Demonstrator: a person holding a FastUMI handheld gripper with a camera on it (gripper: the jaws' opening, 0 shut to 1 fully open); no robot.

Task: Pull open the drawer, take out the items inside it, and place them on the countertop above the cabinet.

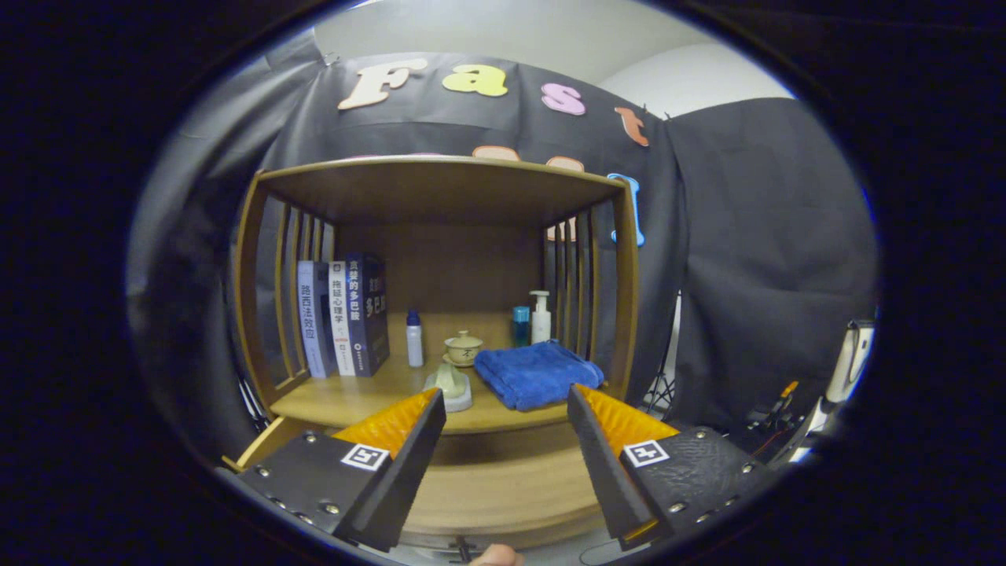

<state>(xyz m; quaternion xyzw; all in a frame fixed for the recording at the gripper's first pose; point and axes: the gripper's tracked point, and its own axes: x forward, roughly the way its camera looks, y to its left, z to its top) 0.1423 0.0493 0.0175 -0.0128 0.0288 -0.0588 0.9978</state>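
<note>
The wooden cabinet (pixel 440 169) stands straight ahead. Its drawer (pixel 503 487) is pulled out below the countertop (pixel 346 401), and the part showing between my fingers is bare wood. On the countertop lie a folded blue towel (pixel 534 373), a lidded tea cup (pixel 463 347), a white bottle with a blue cap (pixel 414 339) and a small pale piece on a white base (pixel 452 385). My gripper (pixel 507 393) is open over the drawer, its tips near the countertop's front edge, with nothing between them.
Three upright books (pixel 346 314) lean at the countertop's left; a pump bottle (pixel 540 317) and a blue bottle (pixel 521 325) stand at the back right. Slatted side walls close the shelf. Stand legs (pixel 664 389) and a white device (pixel 853 354) are to the cabinet's right.
</note>
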